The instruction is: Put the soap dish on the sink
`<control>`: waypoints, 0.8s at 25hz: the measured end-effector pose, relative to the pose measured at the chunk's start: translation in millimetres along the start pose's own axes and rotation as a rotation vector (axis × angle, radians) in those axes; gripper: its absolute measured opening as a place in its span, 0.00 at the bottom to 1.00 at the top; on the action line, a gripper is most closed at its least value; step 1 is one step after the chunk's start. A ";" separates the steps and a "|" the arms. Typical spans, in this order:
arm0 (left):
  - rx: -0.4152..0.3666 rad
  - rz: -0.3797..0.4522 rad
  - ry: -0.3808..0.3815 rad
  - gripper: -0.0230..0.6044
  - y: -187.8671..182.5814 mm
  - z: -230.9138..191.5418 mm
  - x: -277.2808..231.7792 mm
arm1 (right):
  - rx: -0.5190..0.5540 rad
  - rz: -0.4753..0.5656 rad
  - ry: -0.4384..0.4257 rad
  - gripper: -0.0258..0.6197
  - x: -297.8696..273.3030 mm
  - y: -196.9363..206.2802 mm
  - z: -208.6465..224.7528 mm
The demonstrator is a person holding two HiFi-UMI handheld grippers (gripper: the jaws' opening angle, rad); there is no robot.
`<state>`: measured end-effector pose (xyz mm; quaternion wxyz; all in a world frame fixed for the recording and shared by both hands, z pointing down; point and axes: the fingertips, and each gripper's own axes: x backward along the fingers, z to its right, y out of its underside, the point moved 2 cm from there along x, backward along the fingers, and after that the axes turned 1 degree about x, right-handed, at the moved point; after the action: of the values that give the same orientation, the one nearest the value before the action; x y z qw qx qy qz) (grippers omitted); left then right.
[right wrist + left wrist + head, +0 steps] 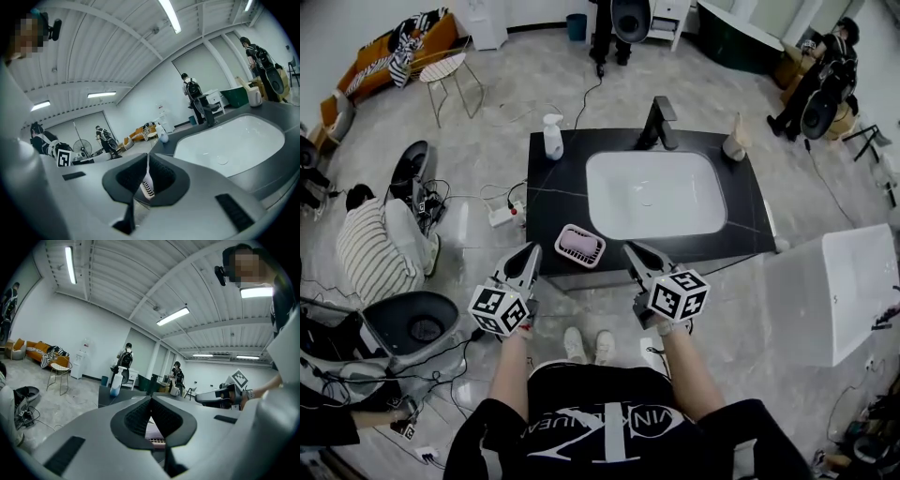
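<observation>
The soap dish (579, 246) sits on the black table (741, 202) around the sink (656, 192), just ahead of and between your left gripper (530, 249) and right gripper (630, 249), both pressed together on nothing, so the placing looks done.

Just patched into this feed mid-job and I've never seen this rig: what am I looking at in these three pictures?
There is no robot: a person holds a two-jaw gripper in each hand. The head view looks down from a camera on the person's head; the left gripper shows at left, the right gripper at right. The other two views ride on each gripper and look along its jaws. Both grippers are shut and empty. On the black counter are a white basin, a black faucet, a white bottle, and the soap dish with pink soap, near the front edge between the two grippers, touched by neither.
</observation>
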<state>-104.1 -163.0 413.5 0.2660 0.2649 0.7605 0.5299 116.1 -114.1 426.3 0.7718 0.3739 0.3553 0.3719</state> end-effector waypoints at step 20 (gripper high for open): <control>-0.029 0.086 -0.017 0.06 -41.4 2.6 5.7 | 0.098 0.060 -0.020 0.09 4.3 -41.0 -19.3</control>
<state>-111.4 -169.7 372.8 0.2535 0.2980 0.7382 0.5496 114.9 -122.7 381.6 0.7443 0.4256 0.3541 0.3734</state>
